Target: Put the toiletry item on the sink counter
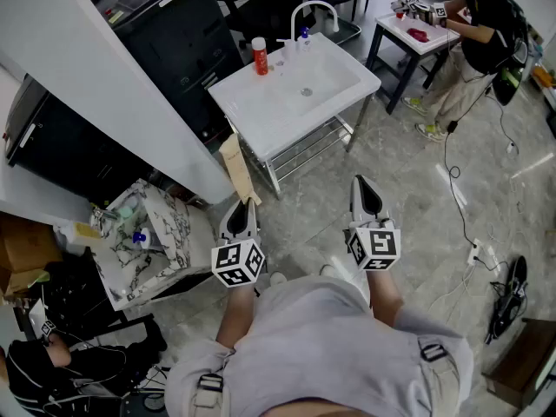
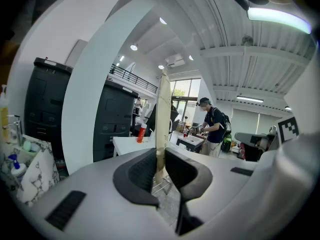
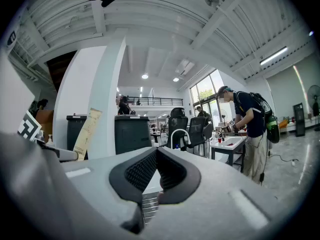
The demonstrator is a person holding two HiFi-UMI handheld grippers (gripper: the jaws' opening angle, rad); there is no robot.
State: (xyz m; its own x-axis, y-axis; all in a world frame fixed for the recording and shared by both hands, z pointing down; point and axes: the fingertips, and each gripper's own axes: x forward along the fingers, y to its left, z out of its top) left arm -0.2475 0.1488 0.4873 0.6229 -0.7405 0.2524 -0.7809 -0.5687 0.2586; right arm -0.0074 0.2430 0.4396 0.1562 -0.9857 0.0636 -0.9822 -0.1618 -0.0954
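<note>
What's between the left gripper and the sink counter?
Head view: only the tan toiletry package clamped by the left gripper, then bare floor before the sink counter.

I can't read the print on the flat tan packet (image 1: 236, 165), and its lower end disappears between my left tongs (image 1: 243, 205). The small things in the marbled bin (image 1: 174, 224) are too tiny to name. The person (image 1: 486, 33) at the far surface (image 1: 391, 26) is clipped by the top edge.

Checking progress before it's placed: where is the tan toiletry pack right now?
Left of centre in the head view, the tan toiletry pack is clamped upright in the left gripper, just before the white sink counter's near corner.
</note>
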